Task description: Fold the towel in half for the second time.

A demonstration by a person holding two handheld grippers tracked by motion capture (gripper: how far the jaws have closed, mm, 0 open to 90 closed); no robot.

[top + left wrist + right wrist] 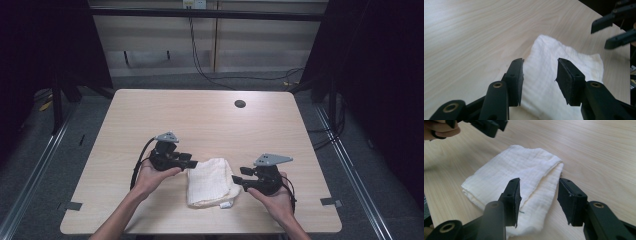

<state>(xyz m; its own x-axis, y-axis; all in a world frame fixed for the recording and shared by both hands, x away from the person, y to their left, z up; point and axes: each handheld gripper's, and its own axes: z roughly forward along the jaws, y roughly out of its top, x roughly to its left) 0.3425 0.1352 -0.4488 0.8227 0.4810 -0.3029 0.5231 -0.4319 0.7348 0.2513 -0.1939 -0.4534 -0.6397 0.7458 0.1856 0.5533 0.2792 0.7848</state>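
Folded white cloth [209, 182] lies flat on the worktop [200, 120], near its 6 o'clock edge. Left hand-held gripper [192, 163] at the cloth's 10 o'clock, jaws released, empty. Right hand-held gripper [238, 175] at its 3 o'clock, likewise released. Risk: pinching one layer only would likely unfold or drag it.

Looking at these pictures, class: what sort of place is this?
Probably a lab recording station: a bare wooden table between dark curtains, cables on grey carpet, and hand-held grippers, left gripper and right gripper, beside a folded white cloth.
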